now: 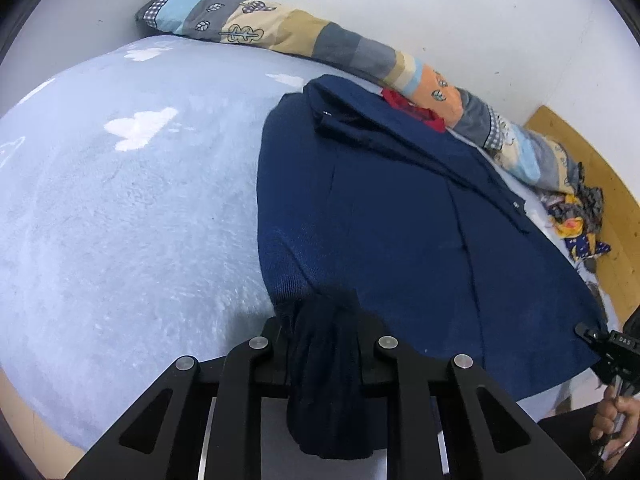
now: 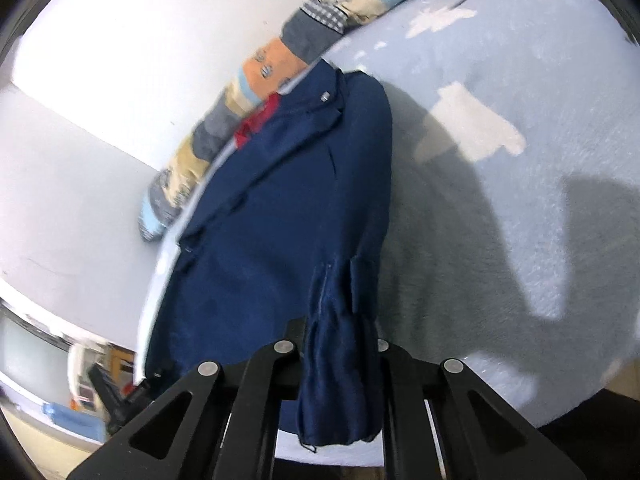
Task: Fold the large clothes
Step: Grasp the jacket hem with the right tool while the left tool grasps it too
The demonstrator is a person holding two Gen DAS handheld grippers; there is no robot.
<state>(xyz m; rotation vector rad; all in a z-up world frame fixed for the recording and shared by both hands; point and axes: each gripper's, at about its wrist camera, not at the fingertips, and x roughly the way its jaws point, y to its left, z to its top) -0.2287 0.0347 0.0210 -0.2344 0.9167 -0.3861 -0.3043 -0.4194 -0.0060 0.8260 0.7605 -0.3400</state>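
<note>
A navy blue jacket [image 1: 400, 216] lies flat on the pale blue bed, collar toward the wall, with a red lining [image 1: 412, 110] showing at the neck. My left gripper [image 1: 324, 324] is shut on the jacket's near left hem, a bunch of dark cloth hanging between its fingers. In the right wrist view the same jacket [image 2: 272, 216] stretches away, and my right gripper [image 2: 340, 336] is shut on a gathered fold of its hem. The right gripper [image 1: 612, 354] also shows at the jacket's near right corner, held by a hand [image 1: 612, 420].
A patchwork bolster pillow [image 1: 320, 36] runs along the white wall behind the jacket. A heap of coloured clothes [image 1: 576, 220] lies at the far right by a wooden board [image 1: 600, 184]. The fleecy blue bedcover [image 1: 120, 200] spreads out to the left.
</note>
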